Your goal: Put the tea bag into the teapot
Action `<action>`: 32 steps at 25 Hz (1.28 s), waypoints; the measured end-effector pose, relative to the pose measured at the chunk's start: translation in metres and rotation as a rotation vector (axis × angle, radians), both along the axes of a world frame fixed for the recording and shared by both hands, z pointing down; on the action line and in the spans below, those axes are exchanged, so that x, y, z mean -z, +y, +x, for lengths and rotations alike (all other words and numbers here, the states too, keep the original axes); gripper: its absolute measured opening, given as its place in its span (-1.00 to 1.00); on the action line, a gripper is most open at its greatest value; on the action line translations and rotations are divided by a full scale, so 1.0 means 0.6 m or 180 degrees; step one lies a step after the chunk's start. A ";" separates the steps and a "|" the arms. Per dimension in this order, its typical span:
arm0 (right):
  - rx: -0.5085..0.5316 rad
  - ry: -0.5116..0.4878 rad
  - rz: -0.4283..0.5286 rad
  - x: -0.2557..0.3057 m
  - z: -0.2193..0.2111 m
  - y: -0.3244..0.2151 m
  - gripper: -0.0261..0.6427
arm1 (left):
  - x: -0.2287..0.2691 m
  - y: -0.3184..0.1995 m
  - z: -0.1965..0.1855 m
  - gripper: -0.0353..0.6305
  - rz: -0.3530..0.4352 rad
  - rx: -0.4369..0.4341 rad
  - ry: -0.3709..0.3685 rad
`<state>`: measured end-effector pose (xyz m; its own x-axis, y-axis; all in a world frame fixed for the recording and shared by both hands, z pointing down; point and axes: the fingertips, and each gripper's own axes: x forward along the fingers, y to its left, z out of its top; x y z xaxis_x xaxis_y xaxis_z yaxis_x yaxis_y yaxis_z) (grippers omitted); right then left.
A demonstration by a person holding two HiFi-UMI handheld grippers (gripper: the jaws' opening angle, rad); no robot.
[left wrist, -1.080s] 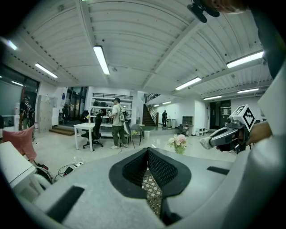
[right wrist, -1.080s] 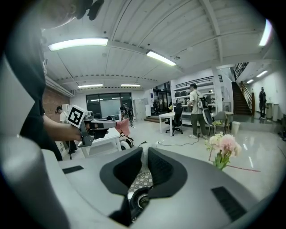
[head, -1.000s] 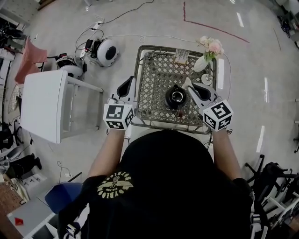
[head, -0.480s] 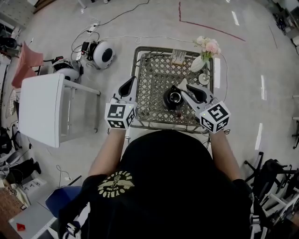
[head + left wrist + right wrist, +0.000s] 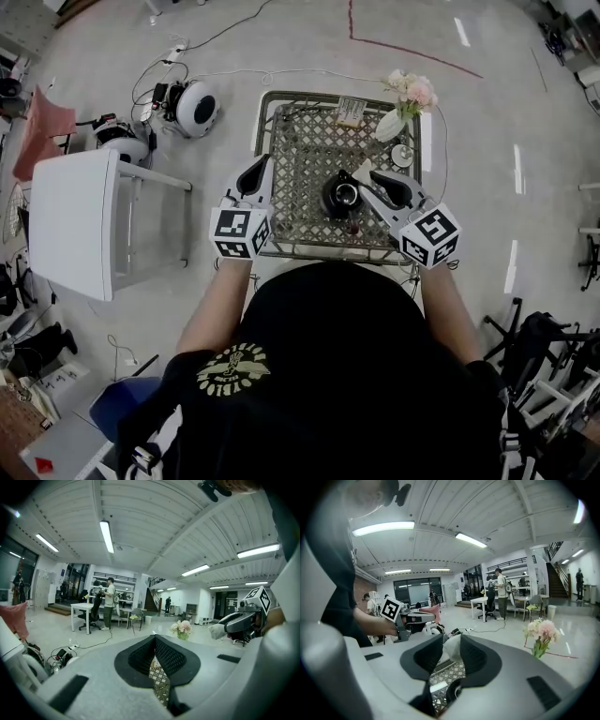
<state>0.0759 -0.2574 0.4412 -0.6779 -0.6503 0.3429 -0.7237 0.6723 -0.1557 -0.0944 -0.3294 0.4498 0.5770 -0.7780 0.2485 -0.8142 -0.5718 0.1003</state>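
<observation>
right gripper [image 5: 451, 640] jaws just opening, now apart — white tea bag [image 5: 452, 652] between them, teapot [image 5: 453, 693] below, pink flowers [image 5: 541, 632] right

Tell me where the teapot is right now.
In the head view the teapot stands in the middle of the lattice table's near half, nearer and left of the vase at the far right corner.

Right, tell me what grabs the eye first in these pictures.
The black teapot sits in the middle of the metal lattice table, the right hand-held gripper beside it; its jaws have just been opening, with a white tea bag between them. Pink flowers in a white vase mark the table's far right corner, and the left hand-held gripper hangs shut at its left edge.
</observation>
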 end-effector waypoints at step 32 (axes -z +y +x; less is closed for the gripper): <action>0.0264 0.0447 -0.0498 -0.076 0.011 0.012 -0.59 | -0.014 -0.004 0.013 -0.90 -0.0066 0.0021 -0.0016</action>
<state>0.0822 -0.2502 0.4867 -0.6652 -0.5258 0.5302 -0.6890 0.7059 -0.1643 -0.0868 -0.3318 0.4582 0.5706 -0.7765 0.2673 -0.8185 -0.5643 0.1079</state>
